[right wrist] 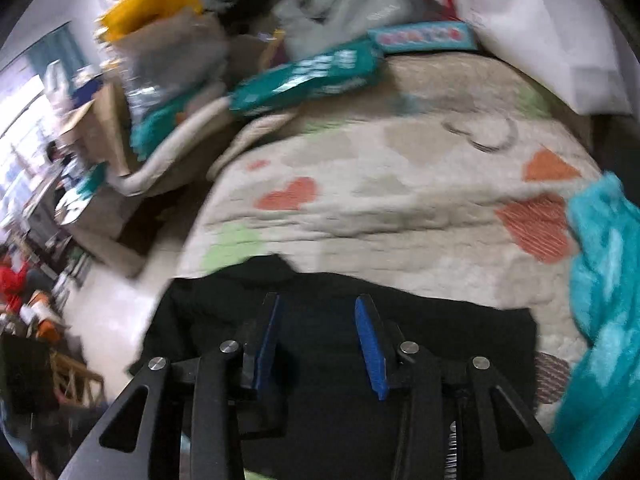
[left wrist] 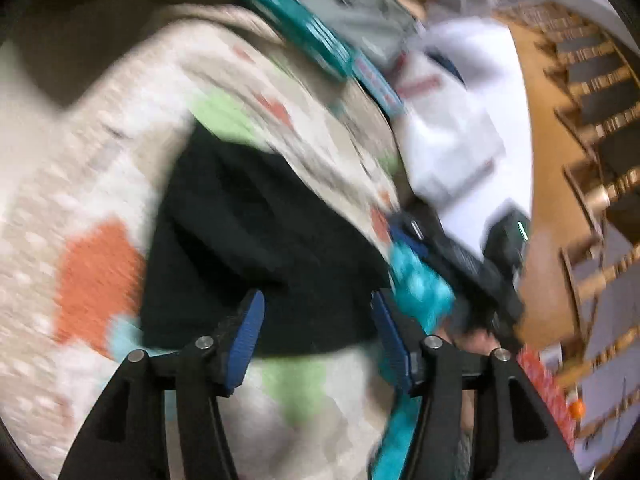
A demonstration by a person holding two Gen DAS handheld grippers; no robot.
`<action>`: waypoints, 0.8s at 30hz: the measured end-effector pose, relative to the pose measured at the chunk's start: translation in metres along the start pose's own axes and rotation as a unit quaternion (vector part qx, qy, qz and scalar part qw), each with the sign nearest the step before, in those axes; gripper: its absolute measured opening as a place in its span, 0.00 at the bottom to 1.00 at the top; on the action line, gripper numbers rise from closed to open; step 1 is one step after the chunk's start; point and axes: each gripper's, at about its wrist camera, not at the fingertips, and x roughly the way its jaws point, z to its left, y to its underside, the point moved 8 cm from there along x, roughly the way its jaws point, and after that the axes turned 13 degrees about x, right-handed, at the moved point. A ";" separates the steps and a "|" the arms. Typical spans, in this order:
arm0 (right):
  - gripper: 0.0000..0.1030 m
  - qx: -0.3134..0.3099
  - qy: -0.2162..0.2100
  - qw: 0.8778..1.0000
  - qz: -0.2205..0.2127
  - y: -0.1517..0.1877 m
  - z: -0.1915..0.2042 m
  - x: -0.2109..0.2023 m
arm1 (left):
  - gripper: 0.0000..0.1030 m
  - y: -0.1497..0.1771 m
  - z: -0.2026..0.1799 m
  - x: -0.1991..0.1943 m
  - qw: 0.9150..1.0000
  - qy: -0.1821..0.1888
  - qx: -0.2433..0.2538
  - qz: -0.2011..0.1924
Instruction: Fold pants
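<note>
Left gripper point(left wrist: 316, 312): seen nearest in the left wrist view; the 2 blue-padded jaws are spread apart, and nothing is pinched between them.
Right gripper point(right wrist: 316, 316): seen nearest in the right wrist view; the jaws are likewise spread, with only dark cloth seen in the gap behind them and no cloth pressed by the pads.
Pants point(left wrist: 256, 240): a black bundle is laid flat on the bed just ahead of both grippers; in the right wrist view the pants point(right wrist: 340, 320) are spread across the near edge, under the jaws.
Blanket point(left wrist: 100, 168): a cream quilt with orange and green patches is spread beneath and around the pants.
Towel point(right wrist: 600, 280): a fluffy turquoise cloth is draped over the quilt beside the pants, to the right in the right wrist view.
Packets point(right wrist: 308, 76): teal packs are lined along the far edge of the bed.
Clutter beyond: bags and boxes are piled behind the packets; details are lost to blur.
</note>
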 end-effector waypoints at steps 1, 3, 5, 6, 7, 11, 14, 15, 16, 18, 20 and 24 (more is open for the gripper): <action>0.41 -0.014 -0.010 1.000 0.008 0.006 0.015 0.005 | 0.56 -0.007 0.016 -0.010 1.000 -0.016 -0.016 -0.015; 0.43 -0.053 -0.025 0.998 0.022 0.021 0.048 0.013 | 0.56 -0.011 0.039 -0.025 0.998 -0.036 -0.034 -0.033; 0.55 -0.097 -0.025 0.994 0.033 0.037 0.077 0.022 | 0.56 -0.018 0.061 -0.034 0.996 -0.064 -0.048 -0.050; 0.64 -0.130 -0.021 0.991 0.035 0.045 0.092 0.027 | 0.56 -0.017 0.070 -0.038 0.994 -0.072 -0.054 -0.057; 0.68 -0.153 -0.017 0.987 0.037 0.052 0.102 0.032 | 0.56 -0.017 0.079 -0.043 0.993 -0.077 -0.061 -0.062; 0.72 -0.268 -0.002 0.962 0.054 0.090 0.150 0.050 | 0.56 -0.020 0.107 -0.059 0.989 -0.082 -0.091 -0.077; 0.80 -0.354 0.031 0.933 0.052 0.118 0.170 0.065 | 0.56 -0.024 0.112 -0.056 0.988 -0.070 -0.108 -0.082; 0.79 -0.384 0.052 0.921 0.048 0.125 0.172 0.071 | 0.56 -0.027 0.111 -0.054 0.988 -0.069 -0.111 -0.084; 0.74 -0.416 0.093 0.904 0.043 0.132 0.168 0.079 | 0.56 -0.028 0.111 -0.052 0.988 -0.067 -0.113 -0.085; 0.10 -0.424 0.129 0.894 0.062 0.133 0.157 0.095 | 0.56 -0.029 0.111 -0.052 0.987 -0.064 -0.116 -0.086; 0.13 -0.370 0.125 0.918 0.071 0.115 0.144 0.099 | 0.56 -0.031 0.109 -0.051 0.987 -0.065 -0.115 -0.087; 0.14 -0.221 0.111 0.967 0.058 0.056 0.105 0.093 | 0.56 -0.032 0.110 -0.047 0.987 -0.065 -0.117 -0.085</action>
